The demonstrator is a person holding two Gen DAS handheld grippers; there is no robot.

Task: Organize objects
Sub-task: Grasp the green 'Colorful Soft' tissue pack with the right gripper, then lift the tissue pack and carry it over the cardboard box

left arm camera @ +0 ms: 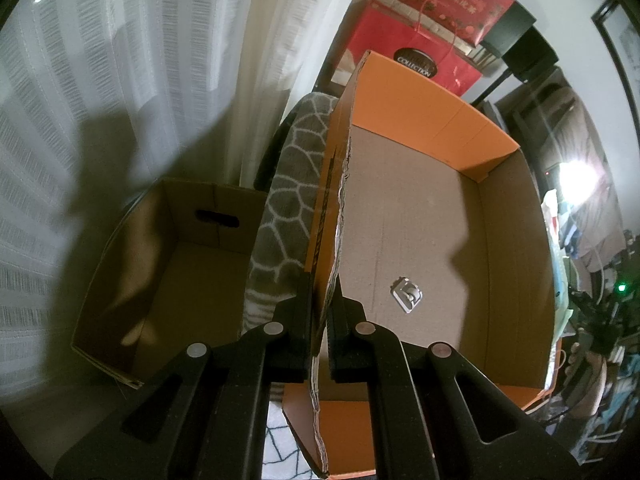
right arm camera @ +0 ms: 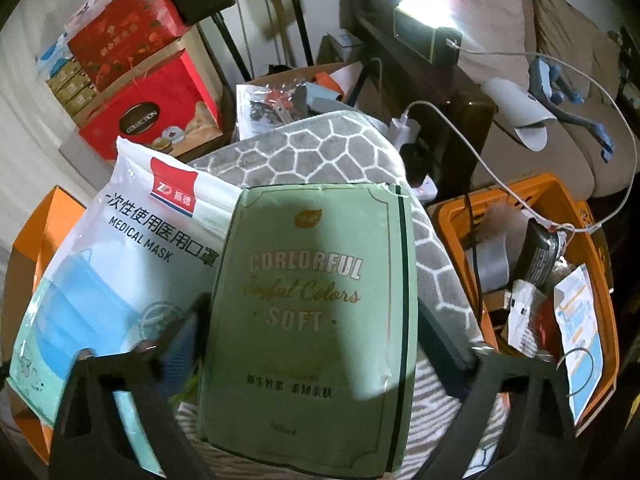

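While left tool [left arm camera: 320, 320] pinches box wall [left arm camera: 340, 184], green pack [right arm camera: 312, 320] sits between right tool [right arm camera: 312, 360] fingers.

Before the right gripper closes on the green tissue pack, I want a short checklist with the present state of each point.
1. Green tissue pack between the fingers of the right gripper: ok.
2. Pads already pressing on its sides: cannot tell; jaws stand wide.
3. Medical mask bag clear of the left finger: not ok, it lies beside the pack, under that finger.
4. Left gripper shut on the orange box wall: ok.
5. Room in the orange box: ok, only a small clear packet on its floor.
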